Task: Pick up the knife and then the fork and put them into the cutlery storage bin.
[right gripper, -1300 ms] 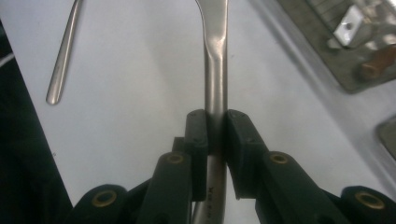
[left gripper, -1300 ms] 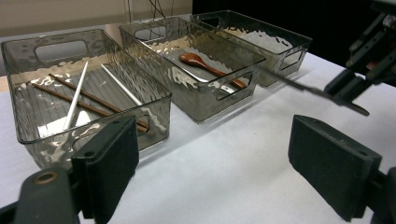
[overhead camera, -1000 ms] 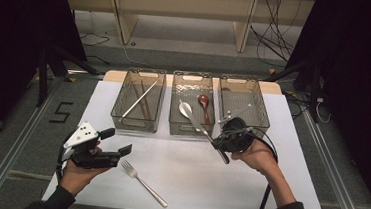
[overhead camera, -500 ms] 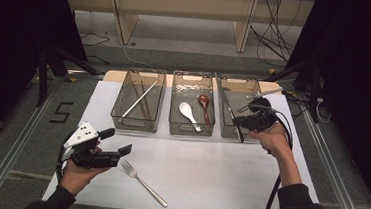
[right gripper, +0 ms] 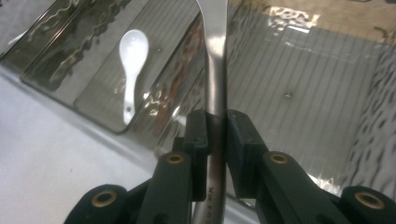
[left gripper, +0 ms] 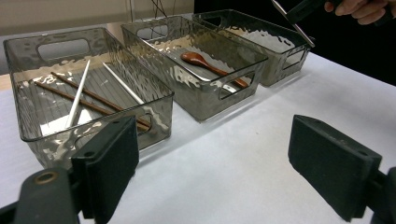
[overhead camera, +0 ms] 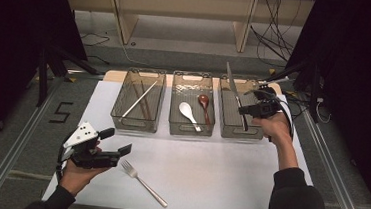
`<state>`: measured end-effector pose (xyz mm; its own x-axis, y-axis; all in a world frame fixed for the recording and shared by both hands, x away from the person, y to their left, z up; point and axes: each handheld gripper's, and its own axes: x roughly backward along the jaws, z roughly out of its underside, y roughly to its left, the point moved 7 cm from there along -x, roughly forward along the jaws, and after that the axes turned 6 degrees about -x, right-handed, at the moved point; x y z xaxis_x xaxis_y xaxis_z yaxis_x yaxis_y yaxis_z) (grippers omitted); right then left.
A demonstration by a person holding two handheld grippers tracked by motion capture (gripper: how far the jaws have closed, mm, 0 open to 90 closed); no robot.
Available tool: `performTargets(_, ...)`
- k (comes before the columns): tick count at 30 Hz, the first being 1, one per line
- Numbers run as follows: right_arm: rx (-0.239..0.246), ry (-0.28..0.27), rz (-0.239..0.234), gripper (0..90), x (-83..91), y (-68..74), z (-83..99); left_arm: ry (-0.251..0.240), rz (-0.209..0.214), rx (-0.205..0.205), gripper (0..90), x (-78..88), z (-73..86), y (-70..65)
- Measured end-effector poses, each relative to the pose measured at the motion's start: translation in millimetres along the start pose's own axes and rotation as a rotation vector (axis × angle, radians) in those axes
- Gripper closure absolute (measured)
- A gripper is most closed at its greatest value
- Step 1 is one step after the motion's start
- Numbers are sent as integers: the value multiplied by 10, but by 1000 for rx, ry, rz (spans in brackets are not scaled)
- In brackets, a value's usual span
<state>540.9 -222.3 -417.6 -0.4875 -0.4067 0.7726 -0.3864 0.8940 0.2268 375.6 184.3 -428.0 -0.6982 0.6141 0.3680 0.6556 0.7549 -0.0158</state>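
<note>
The right gripper (overhead camera: 247, 109) is clamping its fingers (right gripper: 198, 133) on a metal knife (overhead camera: 235, 94), holding it tilted over the rightmost bin (overhead camera: 224, 130) on the desk (overhead camera: 218, 172). The left gripper (overhead camera: 117, 149) is resting near a fork (overhead camera: 143, 183), its fingers (left gripper: 109, 158) standing wide apart, gripping nothing.

My left gripper (overhead camera: 101, 148) was black, topped by a pale grey three-cornered plate, with square matte pads (left gripper: 332, 163). My right gripper (right gripper: 216, 135) showed brass-coloured rivets on its black jaw arms and trailed a black cable. Both my sleeves (overhead camera: 296, 203) were dark.
</note>
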Motion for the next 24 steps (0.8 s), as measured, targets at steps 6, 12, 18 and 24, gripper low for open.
performTargets(6,-23,6,24,800,-17,-75,-74,0,1,-2,159,-3,0,-6)
performTargets(12,-47,16,44,800,-49,-141,-118,0,1,-1,159,-6,2,-6)
performTargets(18,-73,19,64,799,-91,-197,-142,-1,1,0,159,-7,1,-6)
performTargets(24,-87,24,103,798,-146,-227,-143,0,2,-2,159,-3,-2,-11)
